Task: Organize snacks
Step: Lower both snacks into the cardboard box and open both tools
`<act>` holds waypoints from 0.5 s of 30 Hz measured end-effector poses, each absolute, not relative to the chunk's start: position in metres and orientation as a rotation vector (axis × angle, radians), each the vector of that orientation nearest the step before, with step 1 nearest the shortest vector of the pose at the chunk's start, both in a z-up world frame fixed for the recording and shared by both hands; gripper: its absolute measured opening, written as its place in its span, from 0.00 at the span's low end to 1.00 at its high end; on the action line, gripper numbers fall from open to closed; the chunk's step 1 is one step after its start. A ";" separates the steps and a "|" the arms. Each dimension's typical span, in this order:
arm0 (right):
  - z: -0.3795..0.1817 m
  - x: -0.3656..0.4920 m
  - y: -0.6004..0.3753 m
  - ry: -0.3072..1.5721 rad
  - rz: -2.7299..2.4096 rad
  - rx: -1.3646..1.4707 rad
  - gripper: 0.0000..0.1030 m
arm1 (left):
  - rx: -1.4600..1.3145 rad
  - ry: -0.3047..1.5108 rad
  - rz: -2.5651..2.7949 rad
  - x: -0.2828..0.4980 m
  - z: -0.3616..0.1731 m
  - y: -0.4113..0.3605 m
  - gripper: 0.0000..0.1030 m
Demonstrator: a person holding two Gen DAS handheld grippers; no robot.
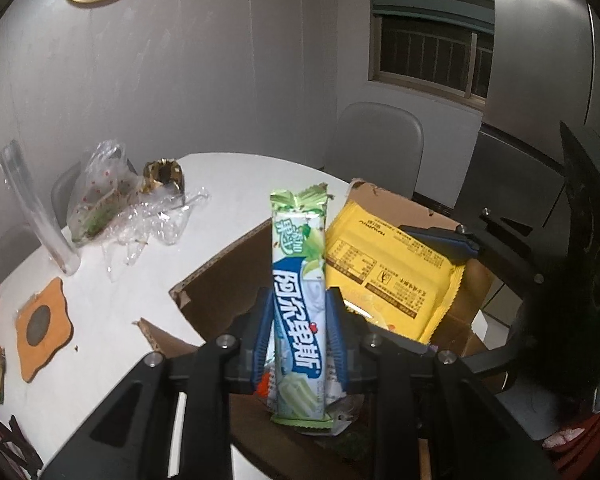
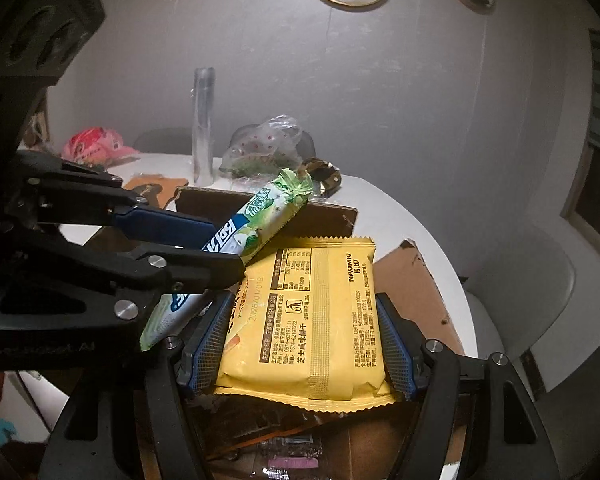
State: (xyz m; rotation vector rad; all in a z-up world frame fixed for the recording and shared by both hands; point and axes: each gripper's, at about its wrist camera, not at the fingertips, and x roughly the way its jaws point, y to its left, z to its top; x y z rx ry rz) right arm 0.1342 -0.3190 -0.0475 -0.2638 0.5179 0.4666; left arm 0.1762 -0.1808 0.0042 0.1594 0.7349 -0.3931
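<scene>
My left gripper (image 1: 299, 312) is shut on a long green and white candy stick pack (image 1: 299, 304) and holds it above an open cardboard box (image 1: 220, 280). The pack also shows in the right wrist view (image 2: 260, 224), slanting up to the right. My right gripper (image 2: 300, 336) is shut on a flat yellow biscuit packet (image 2: 312, 320), held over the same box (image 2: 412, 280). In the left wrist view the yellow packet (image 1: 388, 268) hangs just right of the candy pack. Dark snack wrappers lie inside the box (image 2: 284, 452).
The box stands on a white round table (image 1: 112, 312). On the table are crumpled clear plastic bags (image 1: 112, 200), a tall clear tube (image 1: 40, 216), an orange coaster (image 1: 40, 332) and a pink bag (image 2: 92, 146). Grey chairs (image 1: 376, 140) stand behind.
</scene>
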 end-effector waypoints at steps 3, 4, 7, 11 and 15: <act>-0.051 0.133 -0.314 0.519 0.466 -0.292 0.66 | 0.151 0.715 -0.387 0.174 0.007 -0.176 0.43; -0.053 0.133 -0.313 0.524 0.460 -0.309 0.68 | 0.153 0.706 -0.387 0.172 0.008 -0.175 0.47; -0.058 0.133 -0.307 0.534 0.463 -0.333 0.74 | 0.151 0.684 -0.394 0.168 0.012 -0.171 0.63; -0.058 0.131 -0.306 0.542 0.467 -0.347 0.84 | 0.145 0.646 -0.396 0.156 0.019 -0.168 0.81; -0.059 0.125 -0.307 0.546 0.475 -0.346 0.87 | 0.147 0.615 -0.389 0.144 0.025 -0.166 0.85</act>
